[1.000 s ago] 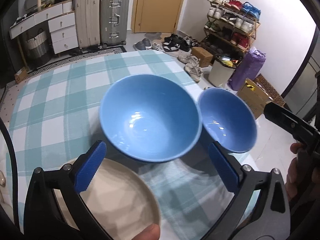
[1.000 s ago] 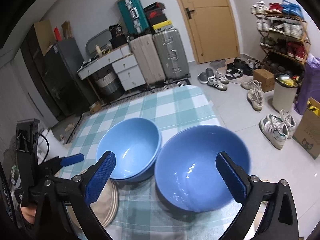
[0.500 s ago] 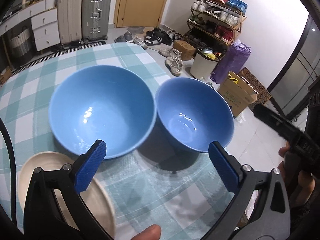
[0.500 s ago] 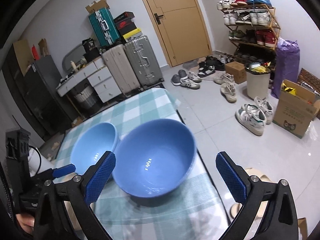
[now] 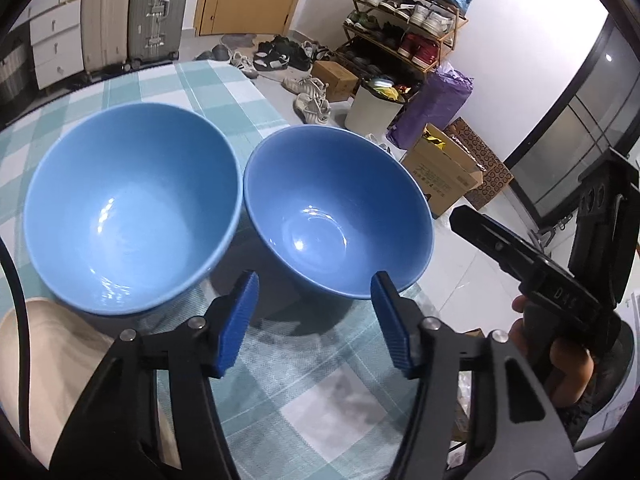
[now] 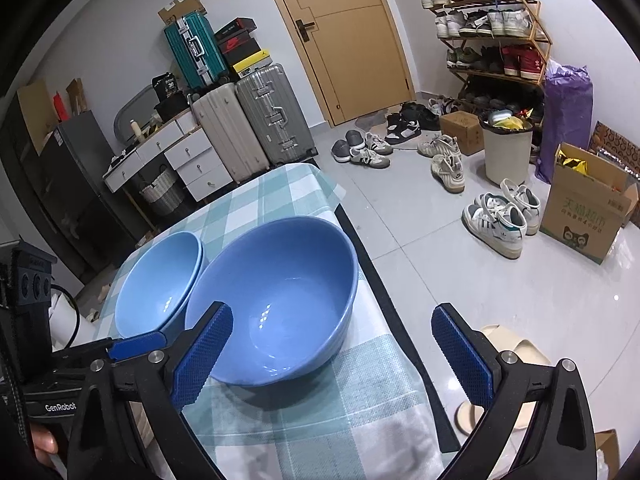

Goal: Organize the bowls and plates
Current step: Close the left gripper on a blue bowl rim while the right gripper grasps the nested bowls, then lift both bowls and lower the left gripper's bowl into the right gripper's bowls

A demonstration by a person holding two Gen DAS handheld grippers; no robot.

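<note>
Two blue bowls stand side by side on the checked tablecloth [image 5: 320, 392]. The right bowl [image 5: 336, 216] sits near the table's right edge; it also shows in the right wrist view [image 6: 276, 300]. The left bowl [image 5: 128, 208] looks like two stacked bowls in the right wrist view [image 6: 158, 280]. A beige plate [image 5: 44, 380] lies at the near left. My left gripper [image 5: 314, 320] is open and empty, just short of the right bowl's near rim. My right gripper [image 6: 332, 348] is open and empty, with its left finger by that bowl's near side.
The table's right edge [image 6: 360, 256] drops to a tiled floor with shoes [image 6: 500, 216], a cardboard box [image 6: 588, 212], a bin [image 6: 506, 148] and slippers [image 6: 516, 352]. Suitcases [image 6: 248, 124] and drawers [image 6: 188, 160] stand beyond the table's far end.
My left gripper swung right from the left bowl to face the right bowl, and its jaws narrowed. My right gripper drew back and right, toward the table's edge.
</note>
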